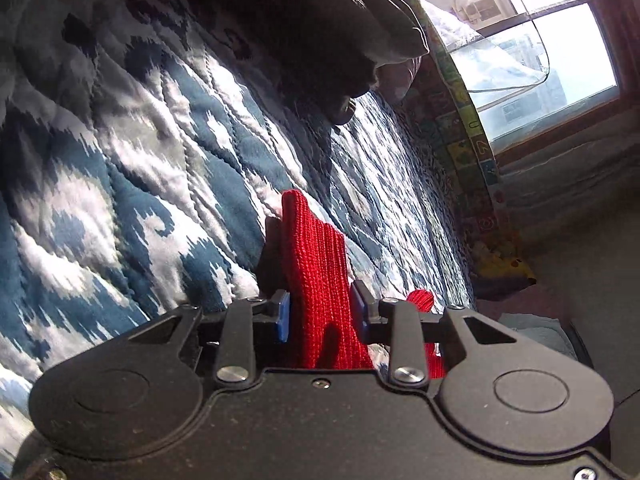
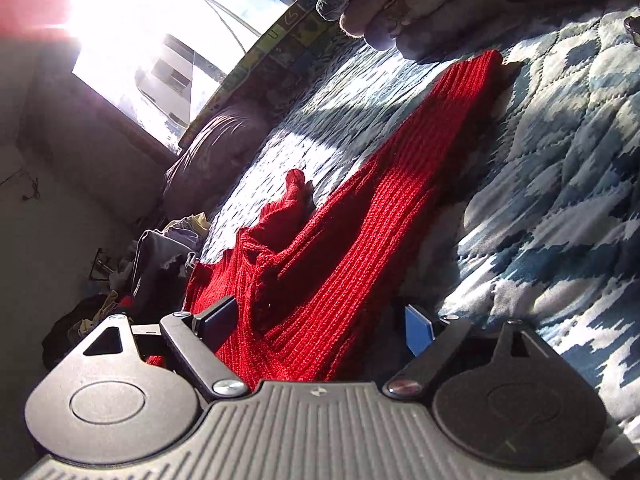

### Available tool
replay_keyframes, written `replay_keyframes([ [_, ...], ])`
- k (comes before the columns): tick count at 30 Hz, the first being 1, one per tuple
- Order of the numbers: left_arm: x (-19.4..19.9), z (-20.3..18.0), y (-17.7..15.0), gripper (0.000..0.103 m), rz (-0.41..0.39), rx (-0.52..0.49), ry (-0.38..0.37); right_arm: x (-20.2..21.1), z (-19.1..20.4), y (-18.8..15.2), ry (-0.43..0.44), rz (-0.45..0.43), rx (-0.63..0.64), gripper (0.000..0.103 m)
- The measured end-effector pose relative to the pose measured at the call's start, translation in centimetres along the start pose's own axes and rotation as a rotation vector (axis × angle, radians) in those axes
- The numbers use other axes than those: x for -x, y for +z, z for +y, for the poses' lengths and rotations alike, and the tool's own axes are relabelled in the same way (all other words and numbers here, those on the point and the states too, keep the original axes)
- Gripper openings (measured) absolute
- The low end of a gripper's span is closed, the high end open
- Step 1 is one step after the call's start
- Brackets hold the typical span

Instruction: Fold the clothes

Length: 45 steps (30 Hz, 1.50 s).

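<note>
Red knit garment (image 2: 360, 216) is lying on the blue-and-white quilt (image 2: 560, 184); left gripper (image 1: 322, 314) and right gripper (image 2: 320, 320) are each straddling it, jaws parted, grip indeterminable.

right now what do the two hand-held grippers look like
Both are black plastic. The left hand-held gripper has a smooth speckled body, round pivot discs, silver screws and blue finger pads. The right hand-held gripper has a ribbed body, with a blue pad showing on one finger.

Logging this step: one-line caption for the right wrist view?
Right gripper straddling red ribbed knit garment on blue-and-white quilted bedspread.
</note>
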<state>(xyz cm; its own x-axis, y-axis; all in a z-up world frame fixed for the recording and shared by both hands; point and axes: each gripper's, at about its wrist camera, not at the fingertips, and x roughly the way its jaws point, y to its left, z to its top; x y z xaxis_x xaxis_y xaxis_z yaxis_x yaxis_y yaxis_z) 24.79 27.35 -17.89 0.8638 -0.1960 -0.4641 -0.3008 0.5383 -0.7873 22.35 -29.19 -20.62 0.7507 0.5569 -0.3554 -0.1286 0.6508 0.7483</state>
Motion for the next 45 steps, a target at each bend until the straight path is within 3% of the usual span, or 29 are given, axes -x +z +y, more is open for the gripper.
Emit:
replay_keyframes([
  [1, 0.2, -0.2, -0.1, 0.007, -0.006, -0.027, 0.023, -0.2, 0.3, -0.1, 0.006, 0.007, 0.023, 0.101],
  [5, 2.3, 0.4, 0.1, 0.007, -0.070, -0.051, 0.045, -0.8, 1.4, -0.4, -0.029, 0.007, 0.087, 0.102],
  [17, 10.8, 3.6, -0.2, 0.007, -0.230, -0.039, 0.065, -0.6, 2.1, -1.2, -0.078, -0.036, 0.097, 0.102],
  [21, 11.9, 4.2, 0.1, 0.006, -0.259, -0.054, 0.077, -0.5, 2.0, -1.3, -0.090, -0.055, 0.076, 0.098],
  [25, 12.2, 5.6, 0.7, 0.005, -0.275, -0.003, 0.100, -0.2, 1.9, -1.4, -0.105, -0.070, 0.052, 0.090],
  [28, 11.6, 6.0, 0.8, 0.005, -0.264, -0.014, 0.250, 0.4, 1.2, -1.2, -0.107, -0.100, -0.012, 0.078],
  [30, 12.2, 5.3, 0.8, 0.006, -0.351, -0.057, 0.395, 1.0, 0.5, -1.1, -0.111, -0.123, -0.067, 0.070],
  [32, 12.8, 4.0, 0.6, 0.013, -0.408, -0.129, 0.469, 1.6, -0.2, -0.9, -0.115, -0.143, -0.119, 0.062],
  [36, 12.8, 2.1, -0.3, 0.028, -0.380, -0.167, 0.378, 2.4, -1.7, -0.3, -0.109, -0.187, -0.207, 0.058],
  [38, 12.1, 1.0, -1.1, 0.046, -0.337, -0.162, 0.320, 2.5, -2.5, 0.1, -0.104, -0.208, -0.250, 0.057],
  [41, 10.5, -1.7, -3.3, 0.046, -0.243, -0.186, 0.226, 2.6, -3.4, 1.0, -0.104, -0.231, -0.291, 0.058],
  [45, 8.5, -5.4, -6.1, 0.046, -0.188, -0.327, 0.158, 2.1, -4.9, 3.1, -0.120, -0.279, -0.326, 0.058],
])
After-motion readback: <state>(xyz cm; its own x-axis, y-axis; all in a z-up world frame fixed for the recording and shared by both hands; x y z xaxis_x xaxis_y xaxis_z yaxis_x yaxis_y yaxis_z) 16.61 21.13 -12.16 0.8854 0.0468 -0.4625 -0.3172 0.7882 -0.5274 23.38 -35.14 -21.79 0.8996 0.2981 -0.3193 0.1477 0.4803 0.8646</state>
